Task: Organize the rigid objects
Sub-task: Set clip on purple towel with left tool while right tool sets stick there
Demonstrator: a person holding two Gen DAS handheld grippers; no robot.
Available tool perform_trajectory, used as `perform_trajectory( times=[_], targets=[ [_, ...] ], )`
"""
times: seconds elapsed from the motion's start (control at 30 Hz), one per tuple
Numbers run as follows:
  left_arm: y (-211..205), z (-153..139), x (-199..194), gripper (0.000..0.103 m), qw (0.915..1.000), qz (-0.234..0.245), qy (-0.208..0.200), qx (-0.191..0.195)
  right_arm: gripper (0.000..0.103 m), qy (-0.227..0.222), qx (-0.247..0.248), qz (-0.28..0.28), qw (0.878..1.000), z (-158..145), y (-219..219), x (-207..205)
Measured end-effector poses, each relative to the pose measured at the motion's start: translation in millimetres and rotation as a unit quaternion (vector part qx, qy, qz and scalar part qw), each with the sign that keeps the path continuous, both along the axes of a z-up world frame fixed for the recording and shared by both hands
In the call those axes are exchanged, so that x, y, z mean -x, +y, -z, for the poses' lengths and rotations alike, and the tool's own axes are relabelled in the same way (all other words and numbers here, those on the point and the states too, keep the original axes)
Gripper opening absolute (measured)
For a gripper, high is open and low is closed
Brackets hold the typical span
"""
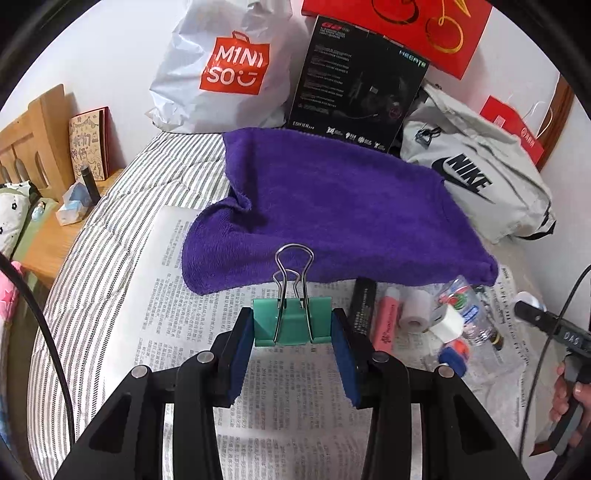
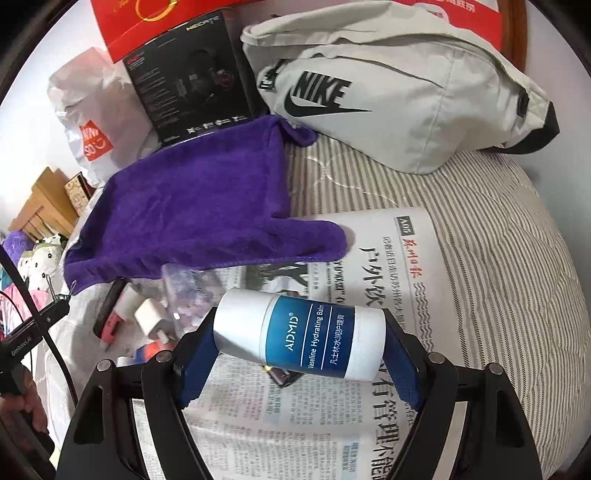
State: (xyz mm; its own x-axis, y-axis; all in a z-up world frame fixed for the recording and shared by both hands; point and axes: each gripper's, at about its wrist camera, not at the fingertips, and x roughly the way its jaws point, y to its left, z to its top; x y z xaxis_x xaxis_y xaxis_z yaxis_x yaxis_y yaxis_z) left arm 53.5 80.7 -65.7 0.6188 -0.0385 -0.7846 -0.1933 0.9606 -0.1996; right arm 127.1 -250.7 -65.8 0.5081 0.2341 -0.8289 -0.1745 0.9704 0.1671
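Note:
My left gripper (image 1: pixel 293 328) is shut on a green binder clip (image 1: pixel 291 323), held above the newspaper (image 1: pixel 280 398) with its wire handles pointing away from me. My right gripper (image 2: pixel 299 338) is shut on a white and blue balm tube (image 2: pixel 301 334), which lies crosswise between the blue pads above the newspaper (image 2: pixel 406 266). A cluster of small items sits on the paper: a black bar (image 1: pixel 362 306), a pink highlighter (image 1: pixel 386 319), a white tape roll (image 1: pixel 415 310), a white charger plug (image 1: pixel 448 323) and a clear plastic bottle (image 1: pixel 467 306). The plug (image 2: pixel 149 317) shows left of the tube.
A purple towel (image 1: pixel 332 206) lies beyond the items on the striped bed (image 1: pixel 110 236). Behind it stand a white shopping bag (image 1: pixel 221 70), a black box (image 1: pixel 354 85), a grey Nike bag (image 2: pixel 399 96) and red bags (image 1: pixel 417 29). A wooden bedside shelf (image 1: pixel 40 147) is at left.

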Motion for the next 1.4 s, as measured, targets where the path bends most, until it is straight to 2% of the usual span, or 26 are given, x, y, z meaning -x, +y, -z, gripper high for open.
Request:
perform_trajectory(
  times=[0.3, 0.7, 1.0, 1.2, 1.4],
  targets=[
    [-5.9, -31.4, 1.2, 0.04, 0.9992, 0.019, -0.035, 0.001, 0.08, -0.012, -0.001, -0.029, 1.0, -10.3, 17.1, 1.2],
    [-10.6, -50.5, -40.3, 0.04, 0.9975, 0.046, -0.053, -0.007, 0.08, -0.035, 0.005, -0.051, 0.998, -30.8, 33.2, -32.1],
    [0.6, -41.3, -97.9, 0.04, 0.9974, 0.058, -0.043, 0.004, 0.08, -0.055, 0.021, -0.091, 0.994, -37.4, 69.3, -79.5],
    [8.8, -25.9, -139.2, 0.04, 0.9973, 0.062, -0.032, 0.021, 0.08, -0.043, 0.014, -0.108, 0.993, -23.0, 98.7, -118.1],
    [10.5, -5.3, -176.0, 0.04, 0.9979, 0.057, -0.011, 0.027, 0.08, -0.029, 0.028, -0.111, 0.993, -1.9, 120.3, -159.8]
  ],
)
